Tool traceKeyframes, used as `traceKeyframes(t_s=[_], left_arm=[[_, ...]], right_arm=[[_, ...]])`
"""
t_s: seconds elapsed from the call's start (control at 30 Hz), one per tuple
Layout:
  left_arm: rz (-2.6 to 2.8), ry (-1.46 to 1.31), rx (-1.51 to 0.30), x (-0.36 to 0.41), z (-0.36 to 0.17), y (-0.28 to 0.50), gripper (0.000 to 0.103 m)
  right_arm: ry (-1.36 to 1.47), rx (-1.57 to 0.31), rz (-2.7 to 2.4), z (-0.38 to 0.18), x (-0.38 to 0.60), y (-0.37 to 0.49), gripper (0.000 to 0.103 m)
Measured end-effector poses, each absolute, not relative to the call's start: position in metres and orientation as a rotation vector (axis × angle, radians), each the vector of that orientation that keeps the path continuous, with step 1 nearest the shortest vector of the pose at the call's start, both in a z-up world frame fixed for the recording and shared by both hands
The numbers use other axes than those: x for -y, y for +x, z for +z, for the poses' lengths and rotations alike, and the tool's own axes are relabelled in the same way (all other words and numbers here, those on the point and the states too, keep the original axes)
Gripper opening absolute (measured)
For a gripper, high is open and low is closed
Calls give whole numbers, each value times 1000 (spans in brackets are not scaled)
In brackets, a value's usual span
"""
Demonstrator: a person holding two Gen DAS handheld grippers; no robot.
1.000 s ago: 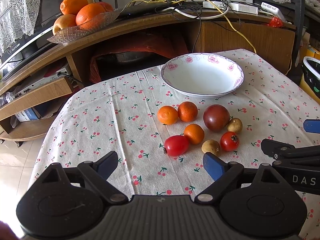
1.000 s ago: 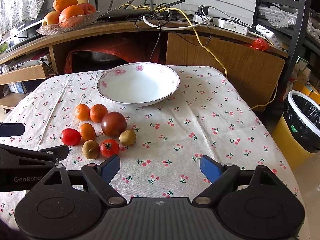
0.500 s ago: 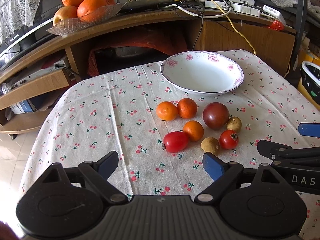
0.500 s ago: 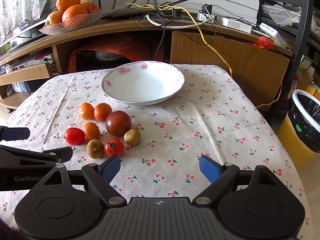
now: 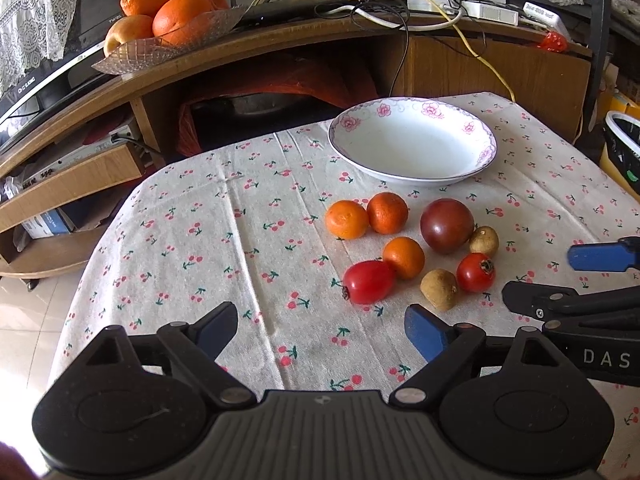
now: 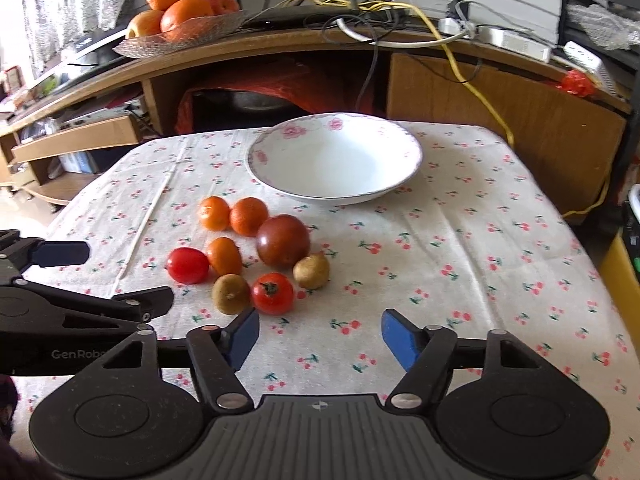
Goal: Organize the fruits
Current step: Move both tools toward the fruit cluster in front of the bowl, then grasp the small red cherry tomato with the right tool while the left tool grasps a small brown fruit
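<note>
Right now both claws hover low over the near edge of the worktop (image 6: 480, 240), both spread wide, pinching nothing.

Left claw (image 5: 320, 330): fruit cluster sits at about 1 o'clock from it, apart from the fingers. Nearest pieces are the oval red tomato (image 5: 369, 282) and a brown kiwi (image 5: 439, 289), just ahead of the right blue pad. Behind them a small orange (image 5: 404, 257), a round red tomato (image 5: 476, 272), a second brown kiwi (image 5: 484, 241) and a dark purple-red tomato (image 5: 447, 225). Two more small oranges (image 5: 346, 219) lie touching side by side at the cluster's 11 o'clock. White bowl (image 5: 412, 146) with pink flowers on the rim stands beyond the cluster at 12 o'clock, nothing in it.

Right claw (image 6: 320, 334): cluster lies at about 11 o'clock. Round red tomato (image 6: 273, 293) and a brown kiwi (image 6: 230, 293) sit just ahead of its left blue pad, not touching. Bowl (image 6: 334, 160) is at 12 o'clock, well apart.

Each claw shows in the other's view: right claw at 3 o'clock in the left wrist view, left claw at 9 o'clock in the right wrist view.

Cherry-print cloth (image 5: 224, 240) covers the worktop. Glass dish of big oranges (image 5: 176, 20) on the wooden shelf behind, at 10 o'clock.
</note>
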State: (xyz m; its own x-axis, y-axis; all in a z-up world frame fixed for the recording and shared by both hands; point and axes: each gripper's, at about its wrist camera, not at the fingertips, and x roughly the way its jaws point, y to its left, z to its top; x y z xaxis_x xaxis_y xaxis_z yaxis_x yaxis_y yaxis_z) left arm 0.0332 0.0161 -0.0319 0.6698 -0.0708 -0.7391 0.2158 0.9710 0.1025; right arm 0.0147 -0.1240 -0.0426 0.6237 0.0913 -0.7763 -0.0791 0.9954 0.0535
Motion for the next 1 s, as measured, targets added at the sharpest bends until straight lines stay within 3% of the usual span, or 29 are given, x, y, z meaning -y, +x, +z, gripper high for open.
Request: traceKeyframes(t_s=[0.23, 0.6, 1.0], left_arm=[[-166, 200, -823, -20, -35, 40, 97], [-190, 184, -852, -20, -42, 50, 97], [-247, 216, -857, -21, -42, 54, 97]], right_arm=[[28, -916, 175, -48, 122, 28, 53], [71, -968, 220, -57, 121, 43, 32], [108, -992, 275, -63, 121, 48, 22]])
